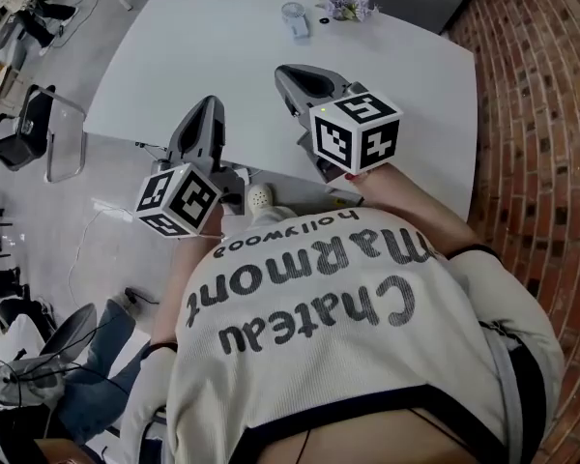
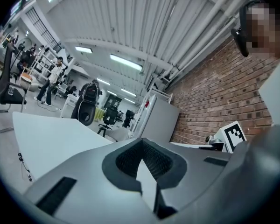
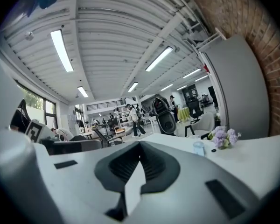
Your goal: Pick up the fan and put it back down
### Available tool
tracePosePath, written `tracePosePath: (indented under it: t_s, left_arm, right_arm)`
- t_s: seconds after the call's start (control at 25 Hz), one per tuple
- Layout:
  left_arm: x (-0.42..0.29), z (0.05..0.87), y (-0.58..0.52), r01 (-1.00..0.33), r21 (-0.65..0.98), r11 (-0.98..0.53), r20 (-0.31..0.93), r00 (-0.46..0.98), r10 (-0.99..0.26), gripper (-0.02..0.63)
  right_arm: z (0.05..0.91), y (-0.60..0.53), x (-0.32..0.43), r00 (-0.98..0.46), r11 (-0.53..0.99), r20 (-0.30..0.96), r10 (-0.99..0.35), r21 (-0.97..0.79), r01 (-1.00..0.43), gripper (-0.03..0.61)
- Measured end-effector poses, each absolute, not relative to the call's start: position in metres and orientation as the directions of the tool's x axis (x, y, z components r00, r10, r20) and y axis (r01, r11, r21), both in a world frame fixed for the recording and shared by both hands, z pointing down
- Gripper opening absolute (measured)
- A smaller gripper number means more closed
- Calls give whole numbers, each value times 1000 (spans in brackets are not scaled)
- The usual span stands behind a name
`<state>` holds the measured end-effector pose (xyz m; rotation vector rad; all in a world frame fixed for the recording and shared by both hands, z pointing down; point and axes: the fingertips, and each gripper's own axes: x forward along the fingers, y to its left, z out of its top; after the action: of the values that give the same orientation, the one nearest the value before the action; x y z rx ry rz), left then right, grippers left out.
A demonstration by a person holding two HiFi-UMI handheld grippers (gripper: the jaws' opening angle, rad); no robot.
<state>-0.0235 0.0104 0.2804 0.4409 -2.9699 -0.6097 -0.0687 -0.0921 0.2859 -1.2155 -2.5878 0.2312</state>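
A small pale-blue translucent fan (image 1: 295, 19) sits on the far side of the broad white rectangular table (image 1: 203, 66), just beside a little bunch of lilac flowers (image 1: 346, 6); it is too small in every view to make out its shape closely, and neither tool touches it; the grey plastic left gripper (image 1: 211, 101) is held in the air over the near edge of the table, pointing roughly level, with its black-and-white marker cube (image 1: 179, 199) at the end nearest the person; in the left gripper view its dark ribbed pads (image 2: 123, 160) meet at the tips, clenched on nothing; the grey plastic right gripper (image 1: 283, 70) is held over the tabletop beside it, further in from the edge yet well apart from the fan; its jaws are likewise pressed together with nothing between them, and beyond them the right gripper view shows the fan and the flowers on the table further off; the person wears a cream knitted sweater (image 1: 367, 356) with dark lettering; a red brick wall (image 1: 541, 85) runs along the right side of the table.
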Motion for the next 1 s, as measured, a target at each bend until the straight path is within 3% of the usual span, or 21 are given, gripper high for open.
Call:
tracePosePath:
  t_s: [1.0]
  left_arm:
    - [-31, 283, -3, -306, 396, 866, 22, -939, -342, 2]
  right_arm:
    - [302, -120, -76, -675, 709, 225, 703, -309, 634, 3]
